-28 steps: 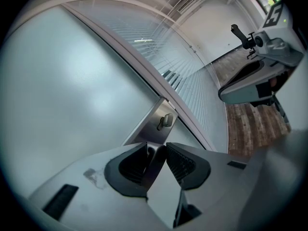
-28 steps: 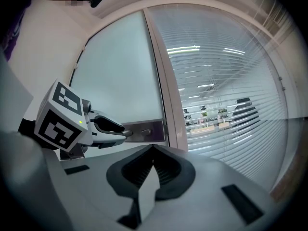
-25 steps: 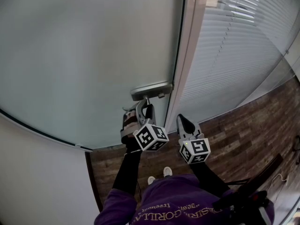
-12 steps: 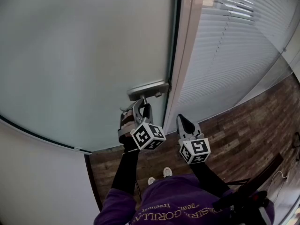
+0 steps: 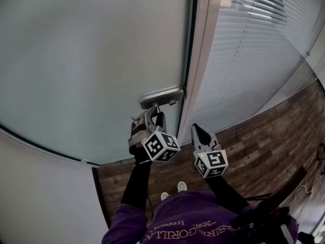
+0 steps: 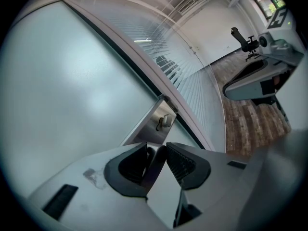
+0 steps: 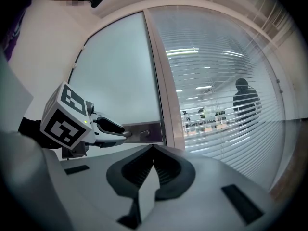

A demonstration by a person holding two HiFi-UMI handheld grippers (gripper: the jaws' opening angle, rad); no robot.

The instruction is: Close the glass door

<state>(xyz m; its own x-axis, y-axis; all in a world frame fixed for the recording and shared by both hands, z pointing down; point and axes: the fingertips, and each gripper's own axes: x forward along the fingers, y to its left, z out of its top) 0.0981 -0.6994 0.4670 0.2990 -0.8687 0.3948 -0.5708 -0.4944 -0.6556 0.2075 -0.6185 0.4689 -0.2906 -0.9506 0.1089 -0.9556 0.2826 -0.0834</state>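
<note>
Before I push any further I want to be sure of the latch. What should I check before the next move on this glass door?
1. Grip of the left claw on the brushed-metal lever handle: ok, jaws clamped on the bar.
2. Clearance of the right claw: ok, shut, empty and apart from the door.
3. Seating of the frosted glass door against the white door frame: cannot tell; a dark line runs along the door's edge.
4. Setting of the small thumb-turn on the handle plate: cannot tell.
5. Anything caught between door edge and frame: ok, none seen in the head view.
</note>
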